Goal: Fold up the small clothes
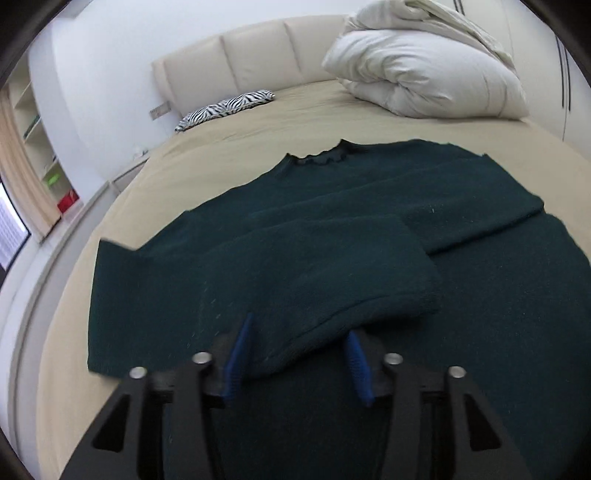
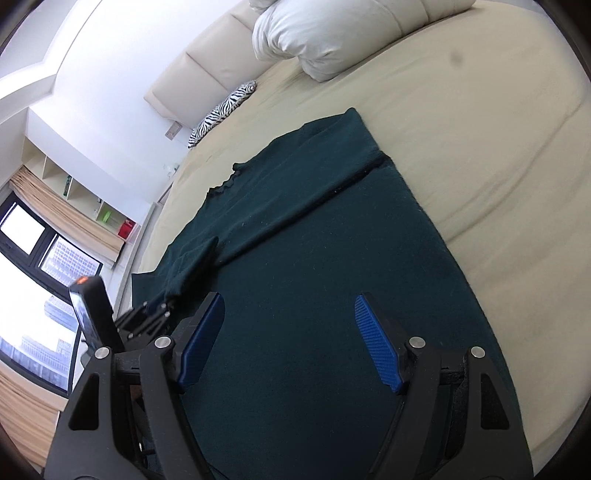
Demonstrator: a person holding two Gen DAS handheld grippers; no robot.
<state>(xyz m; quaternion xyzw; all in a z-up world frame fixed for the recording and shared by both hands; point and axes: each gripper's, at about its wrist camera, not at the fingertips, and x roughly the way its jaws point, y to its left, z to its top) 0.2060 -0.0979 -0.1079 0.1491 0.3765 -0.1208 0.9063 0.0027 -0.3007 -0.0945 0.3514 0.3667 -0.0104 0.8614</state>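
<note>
A dark green sweater [image 1: 332, 206] [image 2: 314, 258] lies flat on the beige bed [image 1: 221, 155] [image 2: 498, 147], its frilled collar [image 1: 321, 157] toward the headboard. Both sleeves are folded across its body. The left sleeve's end [image 1: 314, 288] lies on the body, its cuff edge reaching between the blue pads [image 1: 236, 362] of my left gripper [image 1: 297, 365]; the pads stand apart and do not press it. In the right wrist view the left gripper [image 2: 159, 306] sits at the sweater's left side. My right gripper [image 2: 290, 336] hovers open over the sweater's lower body, holding nothing.
A bundled white duvet [image 1: 424, 74] [image 2: 325, 33] sits at the head of the bed, with a zebra-striped pillow [image 1: 225, 109] [image 2: 221, 110] by the padded headboard [image 1: 258, 55]. Wall shelves [image 1: 37, 129], a red box [image 1: 66, 203] and a window [image 2: 37, 277] are left of the bed.
</note>
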